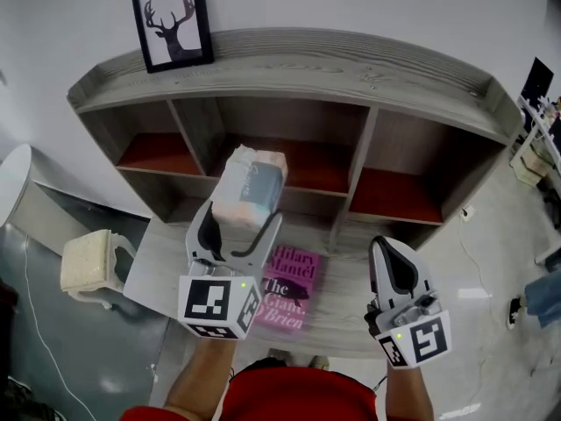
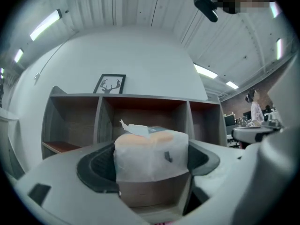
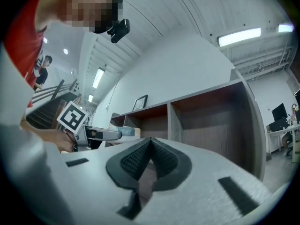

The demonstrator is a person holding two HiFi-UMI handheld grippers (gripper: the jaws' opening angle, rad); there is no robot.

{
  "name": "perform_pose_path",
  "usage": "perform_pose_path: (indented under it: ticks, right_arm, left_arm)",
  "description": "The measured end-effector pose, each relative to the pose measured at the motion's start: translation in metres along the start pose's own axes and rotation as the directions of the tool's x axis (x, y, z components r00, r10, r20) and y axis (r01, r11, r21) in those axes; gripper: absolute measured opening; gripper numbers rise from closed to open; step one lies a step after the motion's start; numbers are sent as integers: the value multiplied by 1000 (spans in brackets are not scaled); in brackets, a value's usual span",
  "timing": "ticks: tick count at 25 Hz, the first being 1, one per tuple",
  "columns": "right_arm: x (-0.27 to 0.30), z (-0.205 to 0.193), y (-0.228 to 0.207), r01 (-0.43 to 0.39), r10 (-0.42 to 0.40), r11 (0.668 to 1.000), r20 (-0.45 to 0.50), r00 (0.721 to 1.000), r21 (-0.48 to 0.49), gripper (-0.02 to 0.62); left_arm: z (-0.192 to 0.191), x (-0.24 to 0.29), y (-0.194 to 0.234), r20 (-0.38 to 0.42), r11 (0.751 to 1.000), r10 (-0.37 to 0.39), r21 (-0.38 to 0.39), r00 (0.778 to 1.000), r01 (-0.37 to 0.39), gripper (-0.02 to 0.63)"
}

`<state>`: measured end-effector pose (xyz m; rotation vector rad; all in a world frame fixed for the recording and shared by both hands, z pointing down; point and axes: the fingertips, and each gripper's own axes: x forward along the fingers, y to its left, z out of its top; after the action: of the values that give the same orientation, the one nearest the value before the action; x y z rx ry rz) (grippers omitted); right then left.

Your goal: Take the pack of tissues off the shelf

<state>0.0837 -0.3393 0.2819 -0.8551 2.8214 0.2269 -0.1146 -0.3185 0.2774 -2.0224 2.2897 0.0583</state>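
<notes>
My left gripper (image 1: 238, 220) is shut on the pack of tissues (image 1: 251, 187), a soft white-wrapped pack with peach and blue print, held in the air in front of the grey wooden shelf unit (image 1: 289, 68). In the left gripper view the pack (image 2: 151, 154) fills the space between the two dark pads. My right gripper (image 1: 394, 255) hangs lower right, over the table's right part, jaws closed with nothing in them; its pads (image 3: 149, 163) meet at the tips. The right gripper view shows the left gripper (image 3: 101, 134) with the pack (image 3: 129, 131) at left.
A framed deer picture (image 1: 172, 18) stands on top of the shelf at left. A pink book (image 1: 286, 286) lies on the grey table (image 1: 158, 261) below the pack. A cream stool (image 1: 90, 263) sits on the floor at left. The shelf's cubbies (image 1: 399, 178) are open in front.
</notes>
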Motion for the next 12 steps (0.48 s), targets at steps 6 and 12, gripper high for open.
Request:
perform_pose_path:
  ticks: [6,12]
  right_arm:
    - [-9,-6,9,-1,1,1000,-12,1000,8,5]
    - [-12,-9,14,1,-1,1000,-20,1000,2,5]
  left_arm:
    - [7,-39,-11,17,1000,1,-28,1000,0,420]
    - [10,-51,-10,27,1000,8,-27,1000,-7,420]
